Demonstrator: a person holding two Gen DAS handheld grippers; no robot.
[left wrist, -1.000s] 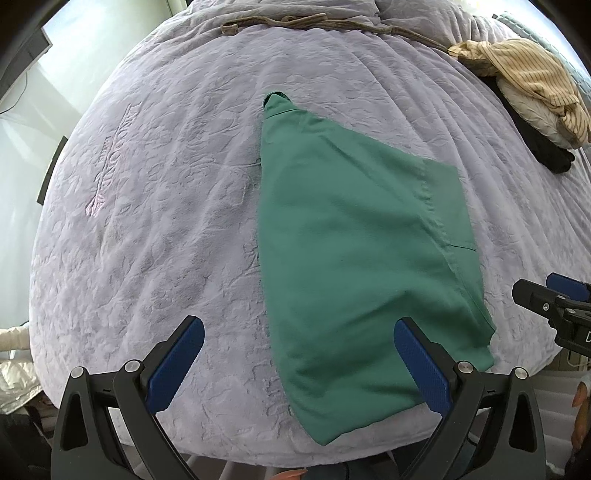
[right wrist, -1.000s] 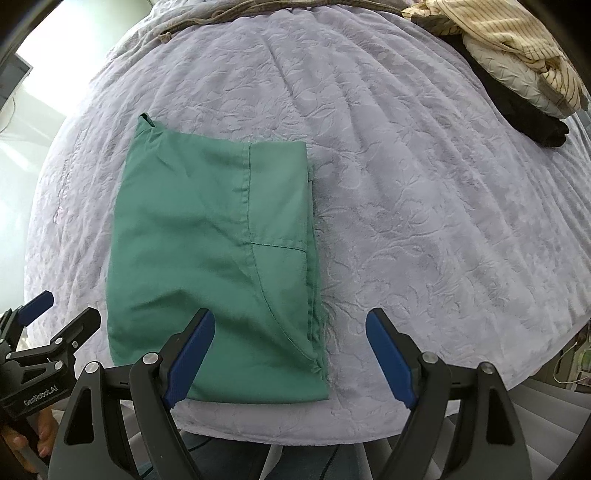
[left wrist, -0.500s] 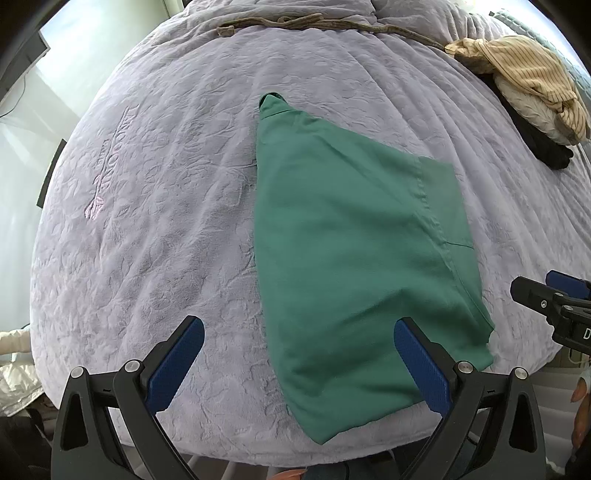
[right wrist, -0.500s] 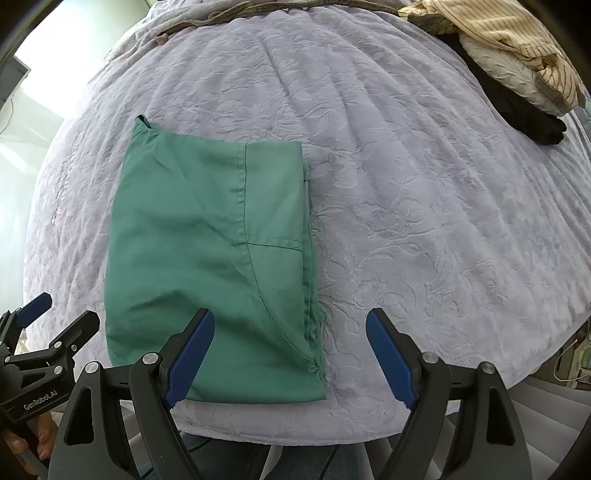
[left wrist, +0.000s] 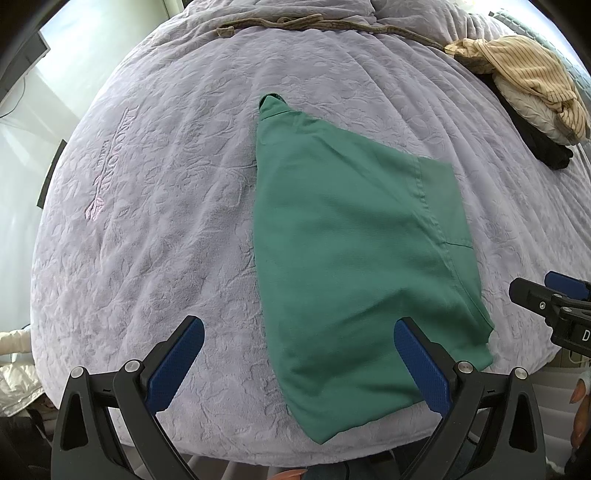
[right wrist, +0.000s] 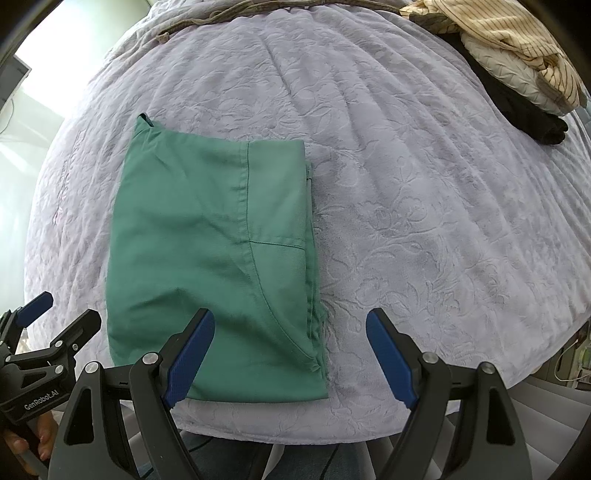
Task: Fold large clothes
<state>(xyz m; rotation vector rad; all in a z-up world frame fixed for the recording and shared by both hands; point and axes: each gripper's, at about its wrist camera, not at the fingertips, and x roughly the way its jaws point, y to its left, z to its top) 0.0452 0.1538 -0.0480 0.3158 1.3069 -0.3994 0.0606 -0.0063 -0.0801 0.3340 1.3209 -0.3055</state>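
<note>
A green garment (left wrist: 354,236) lies folded into a tall rectangle on the lilac bedspread (left wrist: 162,206), its near end at the bed's front edge. It also shows in the right wrist view (right wrist: 214,251). My left gripper (left wrist: 299,365) is open and empty, held above the garment's near left part. My right gripper (right wrist: 288,354) is open and empty, held above the garment's near right corner. Each gripper shows at the edge of the other's view: the right one (left wrist: 546,295) and the left one (right wrist: 55,314).
A pile of clothes, striped yellow, cream and black (left wrist: 532,92), lies at the far right of the bed; it also shows in the right wrist view (right wrist: 517,62). A brownish cord (left wrist: 303,24) lies across the far end. The bed edge drops off just below the grippers.
Almost nothing has changed. The garment lies as before and both grippers stay open, with only a slight drift of the views.
</note>
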